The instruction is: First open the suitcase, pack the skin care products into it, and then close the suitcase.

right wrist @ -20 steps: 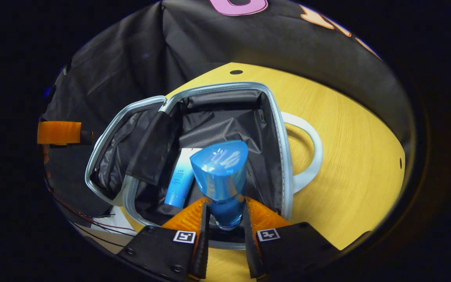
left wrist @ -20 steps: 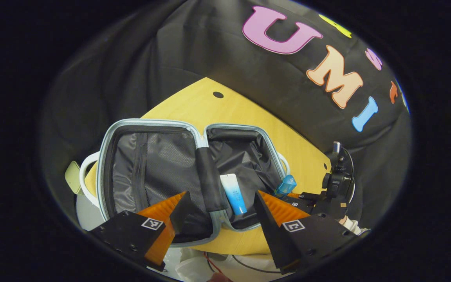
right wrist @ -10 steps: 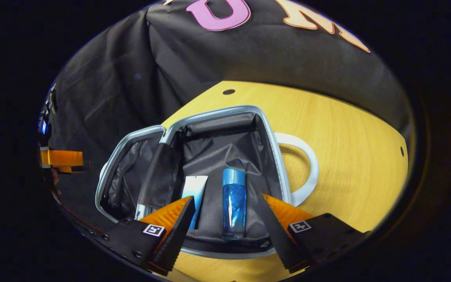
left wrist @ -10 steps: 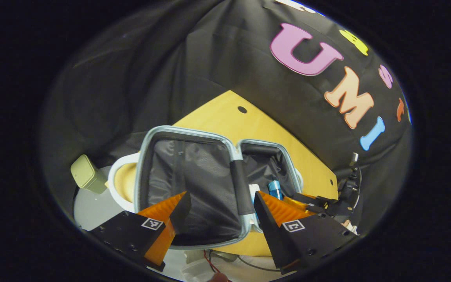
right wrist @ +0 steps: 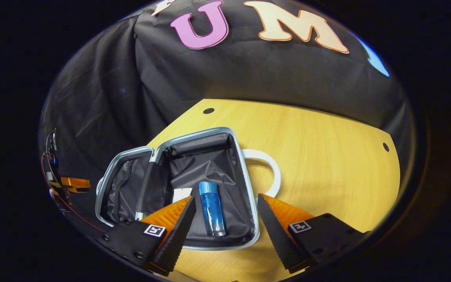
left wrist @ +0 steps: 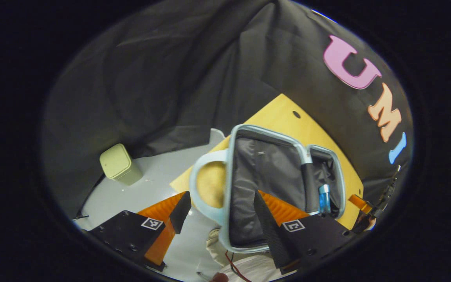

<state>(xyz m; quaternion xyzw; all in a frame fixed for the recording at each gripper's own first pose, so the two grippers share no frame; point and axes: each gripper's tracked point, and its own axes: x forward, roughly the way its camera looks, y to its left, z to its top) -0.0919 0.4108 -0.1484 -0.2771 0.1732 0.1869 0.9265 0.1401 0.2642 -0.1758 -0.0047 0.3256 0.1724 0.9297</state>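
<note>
The small suitcase [right wrist: 245,188] lies open on the wooden table [right wrist: 327,156], its two black-lined halves side by side and a white handle on each outer edge. A blue bottle [right wrist: 211,209] lies flat in the right half, next to a white-and-blue tube [right wrist: 181,194] partly hidden behind a finger. My right gripper [right wrist: 225,225] hovers open above the bottle, not touching it. In the left gripper view the suitcase [left wrist: 266,172] sits ahead to the right with the blue bottle [left wrist: 323,197] in its far half. My left gripper [left wrist: 219,213] is open, over the near handle [left wrist: 198,182].
A pale green box [left wrist: 119,163] stands on the grey floor [left wrist: 159,172] to the left of the table. The other gripper [right wrist: 71,182] shows at the left edge of the right gripper view. Bare tabletop stretches to the right of the suitcase.
My right gripper opened, left the blue bottle lying in the suitcase's right half, and pulled back and up. My left gripper swung left, toward the suitcase's outer handle.
</note>
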